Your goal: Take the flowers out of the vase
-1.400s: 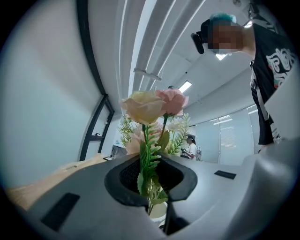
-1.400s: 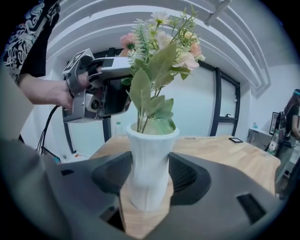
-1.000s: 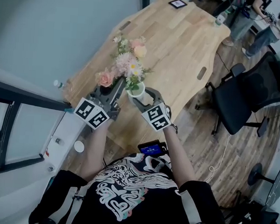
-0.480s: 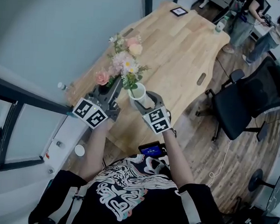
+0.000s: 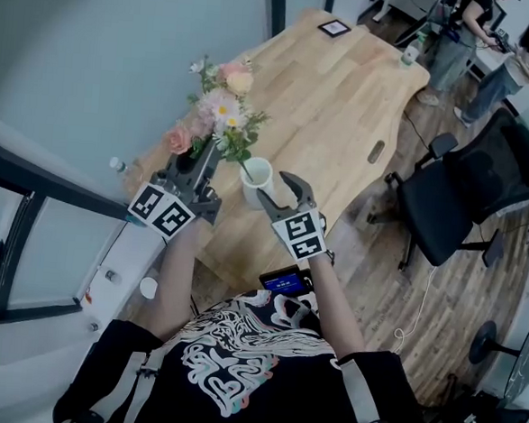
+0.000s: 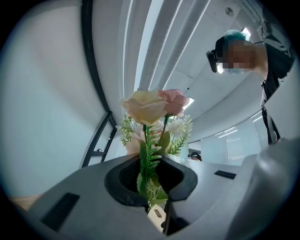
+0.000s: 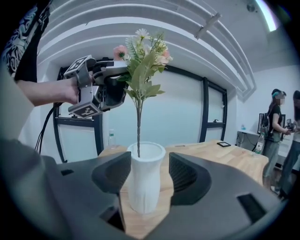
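Your left gripper (image 5: 207,157) clamps the flowers (image 5: 219,112) by their stems; your right gripper (image 5: 277,187) stands wide open, vase (image 5: 256,174) between its jaws.

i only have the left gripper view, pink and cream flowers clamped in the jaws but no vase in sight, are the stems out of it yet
observer: not quite, in the right gripper view the green stem of the pink and cream flowers ends just inside the mouth of the white narrow-waisted vase
operator: is the right gripper holding that vase
observer: no, the right gripper has its jaws wide apart on either side of it, a gap showing on one side
operator: where does it stand
observer: on the light wooden table, near the edge closest to the person
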### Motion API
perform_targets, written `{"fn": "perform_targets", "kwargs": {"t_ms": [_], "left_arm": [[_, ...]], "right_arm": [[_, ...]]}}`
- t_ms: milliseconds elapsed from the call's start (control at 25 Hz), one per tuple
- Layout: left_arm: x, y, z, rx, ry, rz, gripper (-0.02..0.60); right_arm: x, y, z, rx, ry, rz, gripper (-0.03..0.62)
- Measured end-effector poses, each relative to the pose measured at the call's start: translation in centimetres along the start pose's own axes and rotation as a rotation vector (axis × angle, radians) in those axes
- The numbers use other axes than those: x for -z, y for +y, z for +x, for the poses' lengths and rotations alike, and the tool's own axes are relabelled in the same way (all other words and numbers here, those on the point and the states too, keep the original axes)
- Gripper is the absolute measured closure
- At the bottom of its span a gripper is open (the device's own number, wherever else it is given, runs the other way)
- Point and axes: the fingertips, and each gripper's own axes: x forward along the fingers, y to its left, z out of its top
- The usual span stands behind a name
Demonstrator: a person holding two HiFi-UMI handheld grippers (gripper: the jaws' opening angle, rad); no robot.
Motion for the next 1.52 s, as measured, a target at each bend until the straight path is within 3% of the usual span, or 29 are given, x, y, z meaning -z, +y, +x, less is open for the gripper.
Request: {"fn": "perform_targets", "kwargs": {"t_ms": [200,240,280,560,800,1240,1520], "left_arm": [[-1.2,0.0,-0.3,-0.002,-0.024,0.001,0.528],[-1.3,0.0,-0.4,-0.003,-0.028,0.001,0.528],[-1.5,0.0,-0.6,-0.005,-0.032,0.0,0.528],[-4.2,0.4,-1.6,-0.015,-0.07,-0.015,0.529],[-4.9,0.7,-1.9,-0.049,-0.056,-0.006,0.529],[-2.3,2.3,-3.3,-0.107,0.02,-0.044,0.528],[2.0,3.1,-5.8,-0.136,0.087,-0.079,0.529]], "right_arm": [[-1.5,0.1,-0.6,0.025,-0.038,-0.031,0.353],[-1.7,0.0,-0.8,0.042,-0.047,-0.042,0.512],[-1.9,-0.1,-0.9,0.054,-0.054,-0.047,0.587],[-3.6,0.2,-1.2,0.055,-0.096,-0.027,0.588],[-5.0,-0.3,-2.1,0.05,-0.149,-0.027,0.588],[-5.9,-0.6,-2.5,0.094,-0.183,-0.039,0.588],[-4.3,-0.2,-3.0,0.125,-0.185,-0.033,0.588]]}}
